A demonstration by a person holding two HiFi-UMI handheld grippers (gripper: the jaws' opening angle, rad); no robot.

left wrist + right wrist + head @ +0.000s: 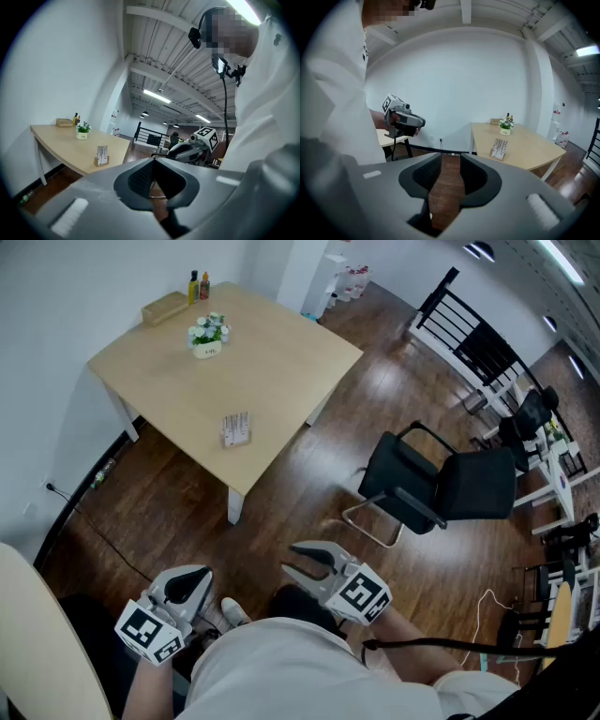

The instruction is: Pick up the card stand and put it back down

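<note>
The card stand (236, 429), a small wooden base with pale cards upright in it, stands near the front edge of the light wooden table (281, 362). It also shows far off in the left gripper view as the card stand (101, 155) and in the right gripper view as the card stand (499, 149). Both grippers are held low by the person's body, well away from the table. My left gripper (202, 574) has its jaws together with nothing in them. My right gripper (291, 557) stands open and empty, only floor showing between its jaws.
On the table are a small potted plant (207, 337), a wooden box (165, 307) and two bottles (198, 285) at the far corner by the wall. A black chair (436, 486) stands on the wooden floor right of the table. A black railing (473, 334) runs at the back right.
</note>
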